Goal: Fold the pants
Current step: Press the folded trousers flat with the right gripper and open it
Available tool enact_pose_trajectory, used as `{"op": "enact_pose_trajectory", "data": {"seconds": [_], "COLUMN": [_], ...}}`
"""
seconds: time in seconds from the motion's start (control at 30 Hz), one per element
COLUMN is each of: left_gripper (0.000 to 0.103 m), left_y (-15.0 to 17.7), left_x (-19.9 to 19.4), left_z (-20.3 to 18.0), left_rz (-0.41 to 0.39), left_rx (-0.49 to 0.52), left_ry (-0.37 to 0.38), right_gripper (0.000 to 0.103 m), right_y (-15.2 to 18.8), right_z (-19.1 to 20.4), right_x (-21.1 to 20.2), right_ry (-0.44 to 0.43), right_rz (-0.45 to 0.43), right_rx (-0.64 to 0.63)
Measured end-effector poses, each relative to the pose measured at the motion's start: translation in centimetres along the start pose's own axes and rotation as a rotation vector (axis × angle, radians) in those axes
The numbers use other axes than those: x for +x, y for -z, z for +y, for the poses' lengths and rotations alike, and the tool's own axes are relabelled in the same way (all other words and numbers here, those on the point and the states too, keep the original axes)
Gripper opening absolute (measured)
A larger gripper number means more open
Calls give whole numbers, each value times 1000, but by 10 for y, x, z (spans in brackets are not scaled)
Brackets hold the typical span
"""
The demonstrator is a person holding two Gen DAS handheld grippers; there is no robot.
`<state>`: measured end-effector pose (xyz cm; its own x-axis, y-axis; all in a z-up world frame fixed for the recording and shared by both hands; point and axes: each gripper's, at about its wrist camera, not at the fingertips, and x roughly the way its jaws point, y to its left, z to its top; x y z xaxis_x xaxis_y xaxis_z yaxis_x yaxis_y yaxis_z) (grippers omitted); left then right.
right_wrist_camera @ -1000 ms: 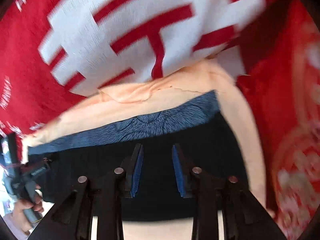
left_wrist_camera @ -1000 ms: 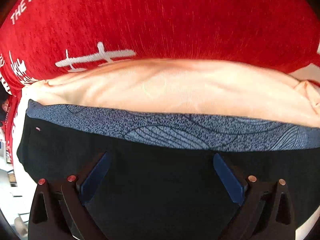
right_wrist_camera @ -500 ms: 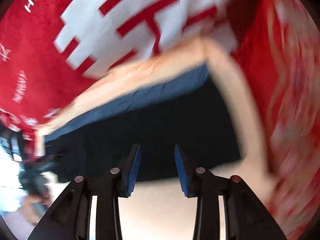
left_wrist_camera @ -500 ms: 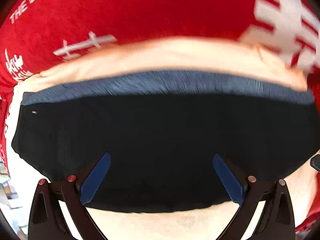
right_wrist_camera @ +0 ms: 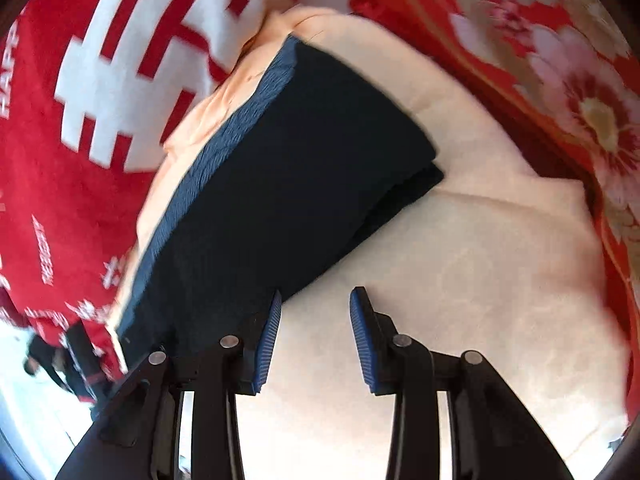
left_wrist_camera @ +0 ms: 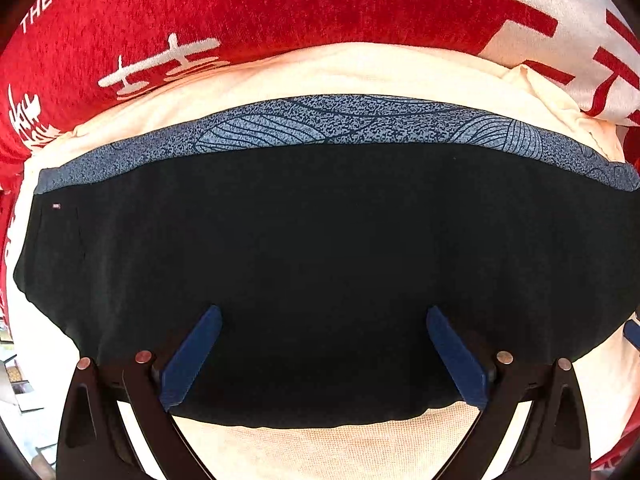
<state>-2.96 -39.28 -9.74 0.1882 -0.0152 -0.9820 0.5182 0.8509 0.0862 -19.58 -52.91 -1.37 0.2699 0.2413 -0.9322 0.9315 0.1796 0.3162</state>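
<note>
The black pants (left_wrist_camera: 320, 248) lie folded into a flat rectangle on a cream cloth (left_wrist_camera: 340, 448), on top of a blue patterned garment (left_wrist_camera: 340, 124) whose edge shows along the far side. My left gripper (left_wrist_camera: 324, 316) is wide open just above the pants' near edge, holding nothing. In the right wrist view the folded pants (right_wrist_camera: 288, 168) lie to the left, with the blue patterned garment's edge (right_wrist_camera: 224, 136) beside them. My right gripper (right_wrist_camera: 316, 300) is open and empty above the cream cloth (right_wrist_camera: 480, 260), just off the pants' near corner.
A red blanket with white lettering (left_wrist_camera: 260, 4) lies under and beyond the cream cloth. The same red and white blanket (right_wrist_camera: 80, 120) fills the left of the right wrist view. A red floral fabric (right_wrist_camera: 560, 60) borders the cream cloth on the right.
Both grippers have pulled back from the pants. The right one swung to the right, off the pants and over the cream cloth, and opened a little wider. The pants stay folded.
</note>
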Motion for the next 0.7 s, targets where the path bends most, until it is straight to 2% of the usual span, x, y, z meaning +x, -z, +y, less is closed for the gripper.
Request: {"op": "enact_pose_trajectory", "data": {"seconds": [0.07,0.1,0.3,0.6,0.63,0.67,0.7], "left_gripper": [103,103,103,103,103,103,103], "left_y": [0,-8,-15,-16,-17,-17,-18], "left_x": [1,13,31,28,28,28,29], "left_z": [-1,12,29,26,26,26,26], "left_rz": [1,0,-4,-5,-4,-3,0], "left_rx": [-4,-1,2,15,16,18,19], "left_ry": [2,0,-4,-9,-9,-8,-8], "right_gripper": [57,58,59,58,49,22,14], "right_y": [-6,-7,-6,-8,-10,-12,-15], "right_z": [1,5,-1,-3,-5,-5,-6], "right_x": [-3,-1,-1,-10,-11,-11,-12], "right_ry": [-16,-17,-38,-26,-29,-34,-17], "right_rz": [9,13,10,-47,-59,-64,-69], "right_rx": [-10,-21,-16,4,18,26,31]}}
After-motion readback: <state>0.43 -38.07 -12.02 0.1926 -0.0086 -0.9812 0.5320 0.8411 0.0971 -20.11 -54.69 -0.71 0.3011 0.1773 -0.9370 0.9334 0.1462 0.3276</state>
